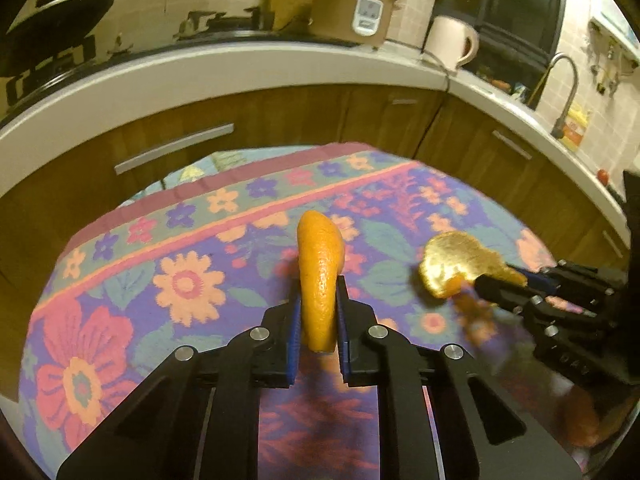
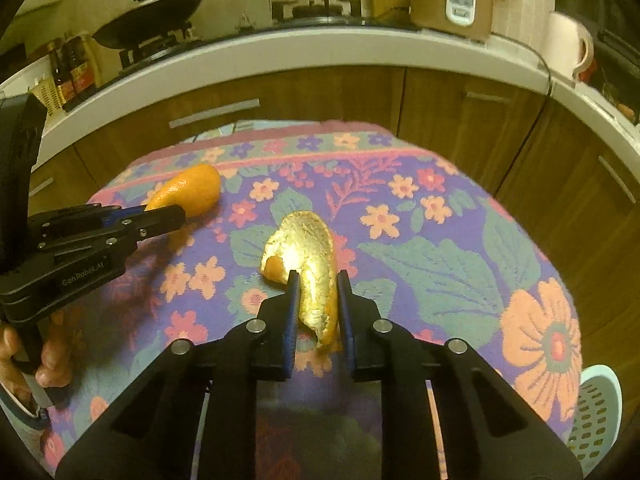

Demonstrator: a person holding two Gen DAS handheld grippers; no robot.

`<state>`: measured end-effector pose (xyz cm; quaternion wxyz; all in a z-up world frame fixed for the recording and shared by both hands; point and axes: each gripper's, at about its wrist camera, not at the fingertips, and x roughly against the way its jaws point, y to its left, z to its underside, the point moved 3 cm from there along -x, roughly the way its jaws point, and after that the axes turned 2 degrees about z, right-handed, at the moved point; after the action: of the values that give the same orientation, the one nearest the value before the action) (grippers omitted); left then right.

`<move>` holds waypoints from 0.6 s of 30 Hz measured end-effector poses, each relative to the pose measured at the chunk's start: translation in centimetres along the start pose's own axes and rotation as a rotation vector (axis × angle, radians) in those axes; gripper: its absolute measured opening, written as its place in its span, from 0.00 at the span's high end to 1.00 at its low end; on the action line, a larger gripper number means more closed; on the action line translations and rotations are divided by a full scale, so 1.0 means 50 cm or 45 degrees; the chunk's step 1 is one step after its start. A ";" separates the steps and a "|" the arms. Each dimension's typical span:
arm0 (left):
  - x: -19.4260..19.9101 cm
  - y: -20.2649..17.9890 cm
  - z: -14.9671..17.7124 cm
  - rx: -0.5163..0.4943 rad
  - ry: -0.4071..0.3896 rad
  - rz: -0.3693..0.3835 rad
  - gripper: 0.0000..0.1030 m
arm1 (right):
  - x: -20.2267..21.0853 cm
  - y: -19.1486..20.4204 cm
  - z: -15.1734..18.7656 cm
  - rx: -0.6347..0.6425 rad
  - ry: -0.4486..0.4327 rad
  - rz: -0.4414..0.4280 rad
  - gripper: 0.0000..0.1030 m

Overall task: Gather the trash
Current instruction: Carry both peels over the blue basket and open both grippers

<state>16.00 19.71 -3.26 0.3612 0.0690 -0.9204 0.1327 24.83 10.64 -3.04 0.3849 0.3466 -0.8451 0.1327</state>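
My left gripper (image 1: 318, 292) is shut on a long piece of orange peel (image 1: 320, 276), rind side showing, held above the flowered tablecloth (image 1: 120, 300). That peel also shows in the right wrist view (image 2: 188, 196), with the left gripper (image 2: 176, 214) at the left. My right gripper (image 2: 318, 280) is shut on a second, curled piece of orange peel (image 2: 308, 256), pale inner side showing. In the left wrist view this second peel (image 1: 456, 264) sits at the right, held by the right gripper (image 1: 496, 280).
A pale green perforated basket (image 2: 592, 420) stands low at the table's right edge. Beyond the table are wooden cabinets (image 1: 280, 120) under a white counter (image 1: 240, 60) with a rice cooker (image 1: 352, 10), a jug (image 1: 450, 42), a wok (image 2: 152, 20) and a sink tap (image 1: 564, 88).
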 end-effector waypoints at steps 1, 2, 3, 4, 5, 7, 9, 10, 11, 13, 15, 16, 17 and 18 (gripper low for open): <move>0.005 -0.007 -0.002 0.000 -0.011 0.018 0.87 | 0.006 -0.002 0.003 0.005 -0.008 0.016 0.85; 0.017 -0.021 -0.003 -0.007 -0.030 0.042 0.87 | 0.014 -0.007 0.007 0.007 -0.017 0.038 0.85; 0.023 -0.033 -0.004 -0.015 -0.040 0.053 0.87 | 0.023 -0.016 0.012 -0.007 -0.026 0.044 0.85; 0.029 -0.046 -0.004 -0.025 -0.048 0.062 0.87 | 0.035 -0.027 0.018 -0.027 -0.038 0.033 0.86; 0.037 -0.065 -0.004 -0.043 -0.055 0.080 0.87 | 0.044 -0.038 0.022 -0.041 -0.049 0.034 0.86; 0.047 -0.095 -0.003 -0.065 -0.061 0.121 0.87 | 0.072 -0.068 0.038 -0.082 -0.068 0.052 0.86; 0.054 -0.132 -0.001 -0.078 -0.065 0.185 0.87 | 0.102 -0.105 0.061 -0.130 -0.088 0.058 0.86; 0.054 -0.143 0.000 -0.083 -0.069 0.193 0.87 | 0.117 -0.124 0.073 -0.152 -0.098 0.063 0.86; 0.056 -0.164 0.002 -0.091 -0.075 0.211 0.87 | 0.128 -0.138 0.082 -0.168 -0.105 0.070 0.86; 0.056 -0.199 0.008 -0.100 -0.081 0.247 0.87 | 0.160 -0.180 0.110 -0.212 -0.123 0.100 0.86; 0.052 -0.247 0.017 -0.117 -0.080 0.291 0.87 | 0.195 -0.226 0.141 -0.261 -0.141 0.140 0.86; 0.049 -0.274 0.022 -0.133 -0.076 0.315 0.87 | 0.210 -0.246 0.155 -0.281 -0.146 0.161 0.86; 0.046 -0.295 0.027 -0.147 -0.072 0.332 0.87 | 0.226 -0.271 0.171 -0.311 -0.151 0.191 0.86; 0.043 -0.317 0.033 -0.159 -0.065 0.351 0.87 | 0.236 -0.291 0.184 -0.333 -0.151 0.211 0.86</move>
<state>16.91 4.01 0.12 0.3195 -0.0774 -0.9366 0.1216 24.21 -10.11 -1.04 0.3638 0.2299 -0.9021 0.0324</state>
